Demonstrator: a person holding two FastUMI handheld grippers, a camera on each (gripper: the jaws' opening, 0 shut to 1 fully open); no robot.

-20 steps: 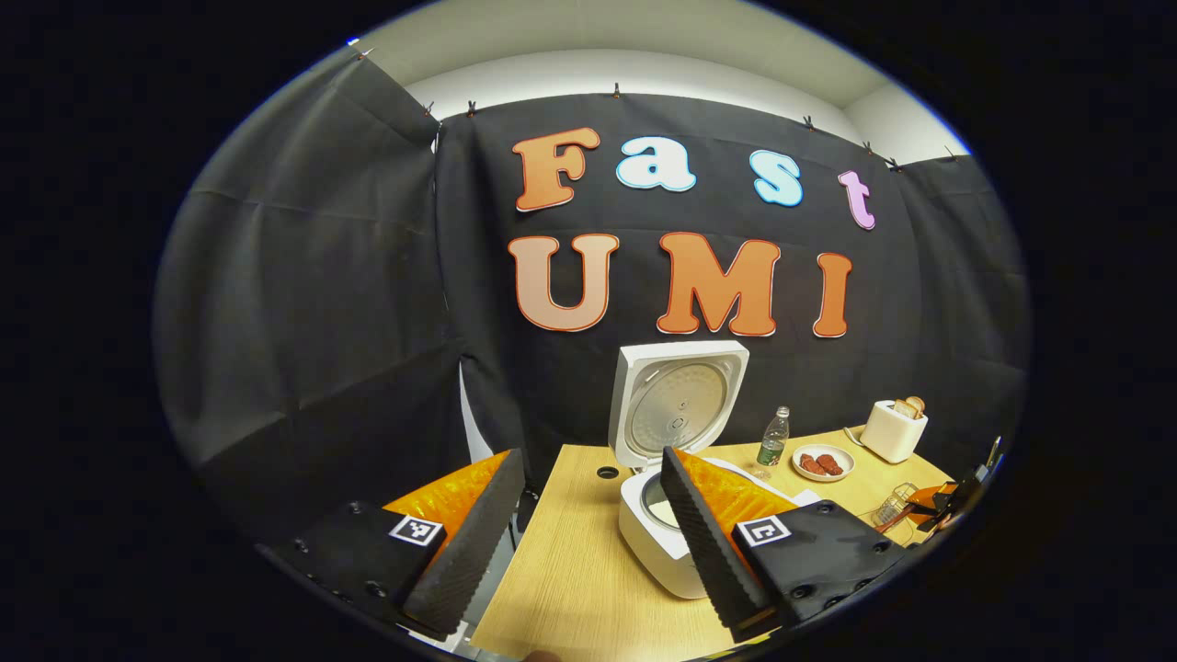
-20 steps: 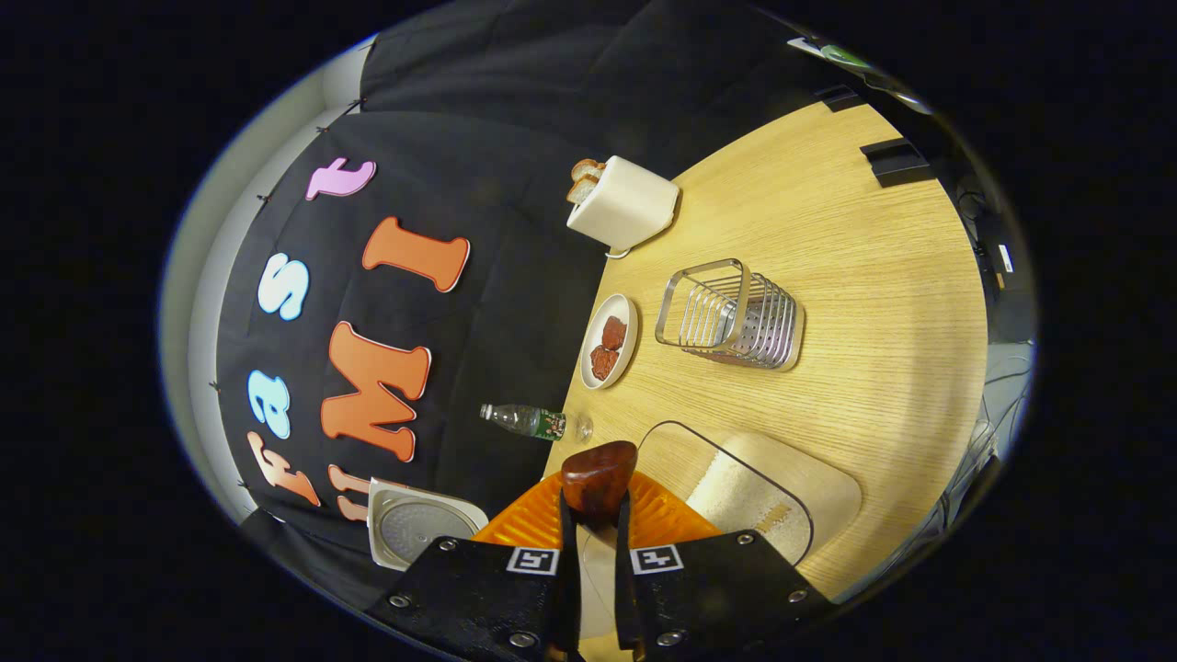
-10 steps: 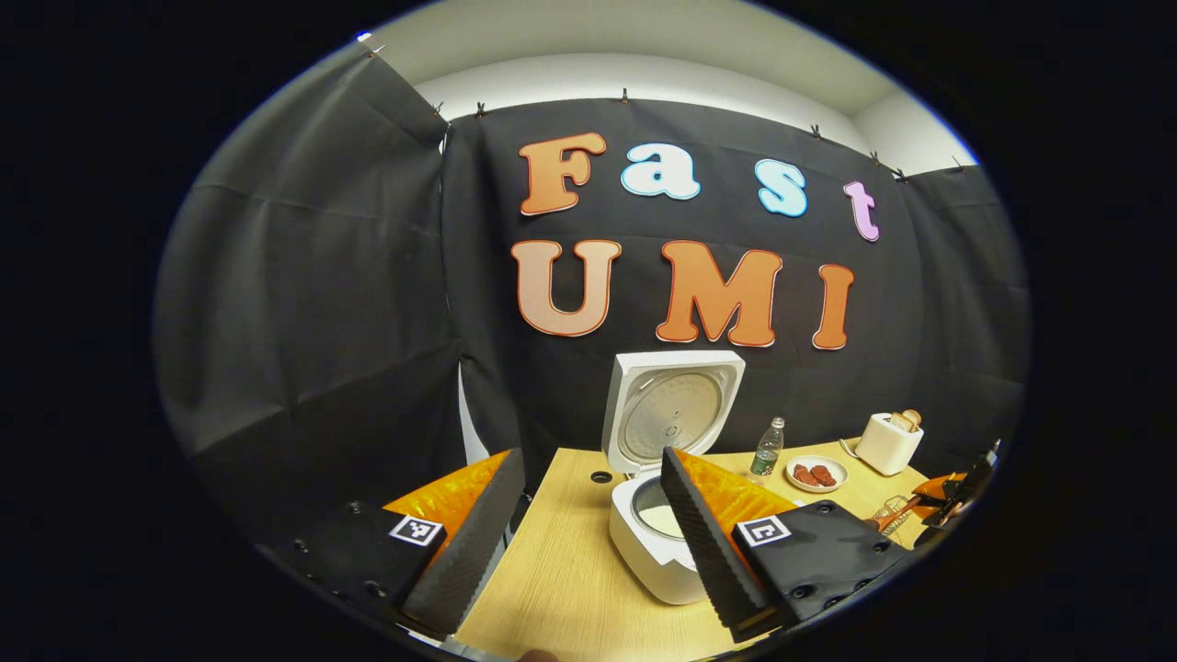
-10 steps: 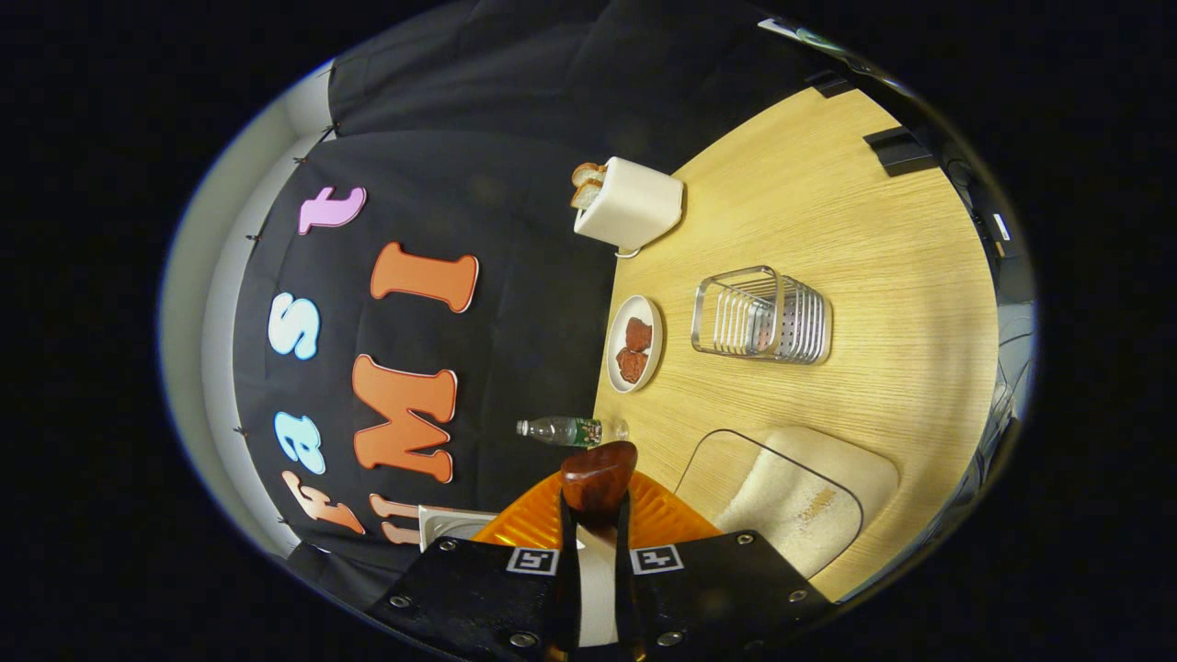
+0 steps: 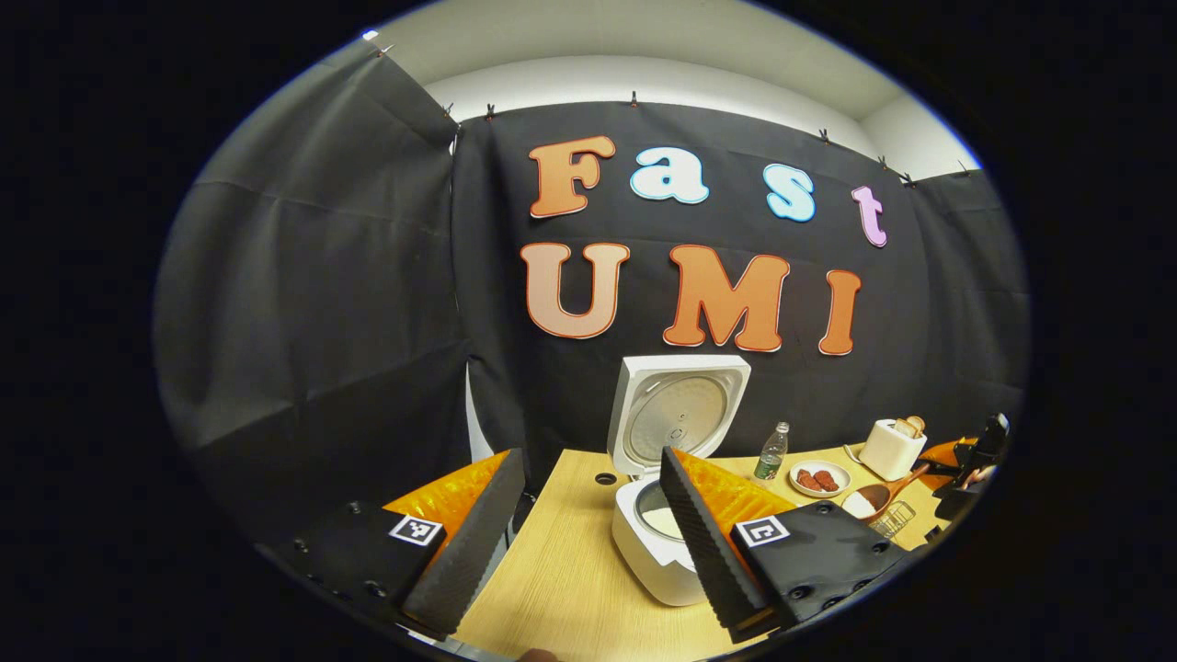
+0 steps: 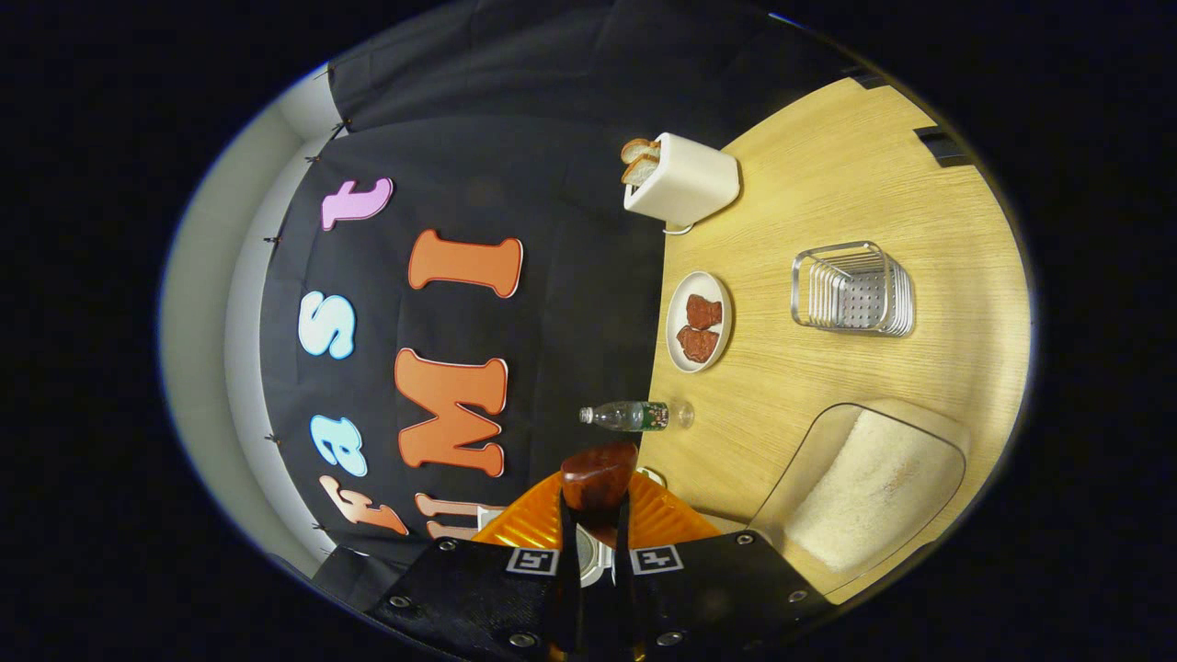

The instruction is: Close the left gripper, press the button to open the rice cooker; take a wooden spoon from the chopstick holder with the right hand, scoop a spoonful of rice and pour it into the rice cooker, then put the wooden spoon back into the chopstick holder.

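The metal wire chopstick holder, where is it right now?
In the right gripper view, the metal wire chopstick holder stands on the wooden table, right of the small white plate of reddish food and above the clear rice container.

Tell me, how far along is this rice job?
Done: the rice cooker stands open, lid up. In hand: the right gripper is shut on the wooden spoon, whose bowl carries rice in the left gripper view. Left: pour it into the cooker, then return the spoon to the chopstick holder.

White rice cooker (image 5: 655, 561); brown wooden spoon (image 6: 599, 476); pale wood-grain table (image 6: 855, 193).
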